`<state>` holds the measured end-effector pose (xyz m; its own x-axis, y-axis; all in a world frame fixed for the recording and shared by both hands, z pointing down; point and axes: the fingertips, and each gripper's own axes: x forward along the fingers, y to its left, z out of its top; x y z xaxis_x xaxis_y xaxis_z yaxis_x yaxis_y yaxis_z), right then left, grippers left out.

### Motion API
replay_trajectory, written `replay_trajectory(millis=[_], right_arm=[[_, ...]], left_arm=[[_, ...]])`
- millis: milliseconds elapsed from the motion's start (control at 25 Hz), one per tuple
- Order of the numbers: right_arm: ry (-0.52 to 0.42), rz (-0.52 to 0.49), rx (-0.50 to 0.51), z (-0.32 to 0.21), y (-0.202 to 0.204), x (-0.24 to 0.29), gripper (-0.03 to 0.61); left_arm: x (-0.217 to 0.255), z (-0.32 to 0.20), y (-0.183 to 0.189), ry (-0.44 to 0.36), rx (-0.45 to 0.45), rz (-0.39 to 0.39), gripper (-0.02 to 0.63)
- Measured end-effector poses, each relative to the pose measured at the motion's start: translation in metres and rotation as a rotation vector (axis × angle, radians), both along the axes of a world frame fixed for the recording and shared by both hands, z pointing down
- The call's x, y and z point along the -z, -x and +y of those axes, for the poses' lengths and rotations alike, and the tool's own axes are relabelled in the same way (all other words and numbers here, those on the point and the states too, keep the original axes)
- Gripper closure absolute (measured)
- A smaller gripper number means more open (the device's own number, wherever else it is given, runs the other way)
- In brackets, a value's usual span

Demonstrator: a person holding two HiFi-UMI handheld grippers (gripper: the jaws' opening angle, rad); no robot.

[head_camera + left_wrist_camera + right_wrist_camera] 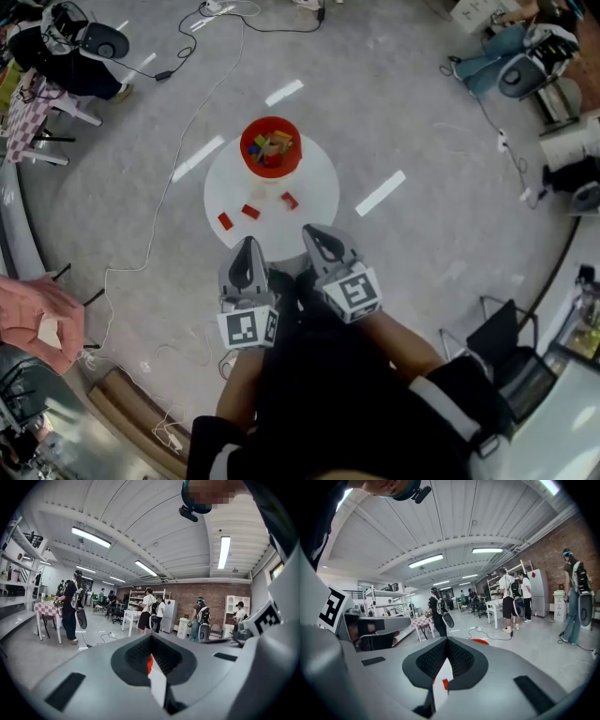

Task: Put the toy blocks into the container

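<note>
A red container (271, 147) with several coloured toy blocks inside stands at the far side of a small round white table (314, 178). Three red blocks lie loose on the table nearer me: one at the left (225, 221), one in the middle (250, 212), one at the right (290, 200). My left gripper (248, 244) and right gripper (317, 232) hover side by side at the table's near edge, both shut and holding nothing. In the left gripper view the shut jaws (151, 641) leave a slit that shows a red block (149, 664). The right gripper view shows the same shut jaws (446, 643) and the container's rim (479, 641) beyond.
A long white cable (178, 141) trails over the grey floor left of the table. Black chairs stand at the lower right (511, 342) and upper left (94, 42). Several people (71, 606) stand around tables further off in the room.
</note>
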<state>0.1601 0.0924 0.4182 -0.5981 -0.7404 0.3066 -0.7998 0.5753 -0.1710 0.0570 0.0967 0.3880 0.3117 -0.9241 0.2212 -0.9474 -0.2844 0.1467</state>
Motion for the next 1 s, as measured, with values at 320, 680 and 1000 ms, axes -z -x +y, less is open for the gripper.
replay_trajectory(millis=[320,680,1000], right_arm=[[0.067,0.02,0.003,-0.041,0.01,-0.039,0.588],[0.179,0.095,0.02,-0.074,0.034,-0.107,0.48],[0.344,0.23,-0.004,-0.096,0.032,-0.21,0.463]], left_arm=[[-0.017,-0.032,-0.004,0.024,-0.019,0.01,0.621],[-0.019,-0.079,0.011,0.048,-0.029,0.068,0.621],[-0.021,-0.107,0.023,0.059,-0.02,0.097,0.621]])
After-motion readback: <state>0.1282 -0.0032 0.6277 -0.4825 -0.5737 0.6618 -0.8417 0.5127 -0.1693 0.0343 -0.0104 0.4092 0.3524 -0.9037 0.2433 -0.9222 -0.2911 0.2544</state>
